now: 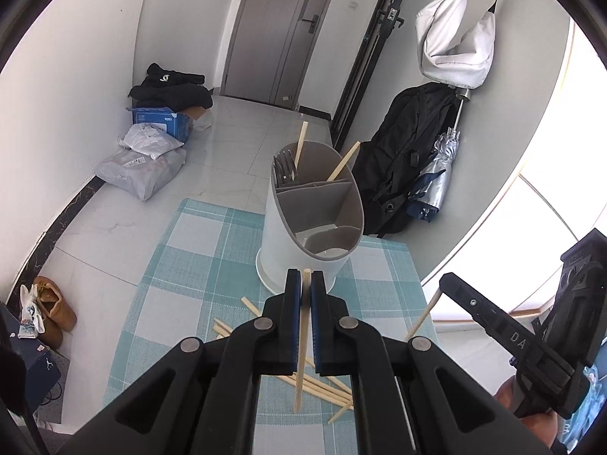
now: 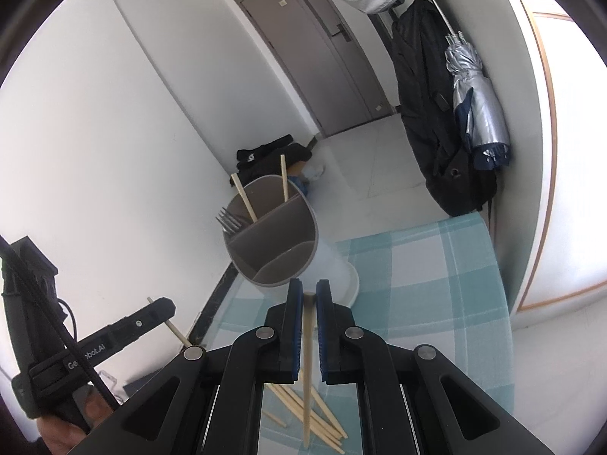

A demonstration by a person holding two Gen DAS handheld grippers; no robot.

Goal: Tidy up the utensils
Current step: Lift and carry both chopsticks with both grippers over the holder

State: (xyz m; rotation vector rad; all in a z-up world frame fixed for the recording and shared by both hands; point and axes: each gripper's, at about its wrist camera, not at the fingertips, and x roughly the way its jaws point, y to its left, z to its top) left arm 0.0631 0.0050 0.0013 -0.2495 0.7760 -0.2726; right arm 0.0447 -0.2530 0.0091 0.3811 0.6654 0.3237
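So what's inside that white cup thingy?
Inside the white holder, the back section holds forks and two wooden chopsticks. The front sections look empty, though their floors are partly hidden by the dividers and rim.

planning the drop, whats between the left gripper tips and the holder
Nothing: in the left wrist view the left gripper, shut on a chopstick, sits right before the holder.
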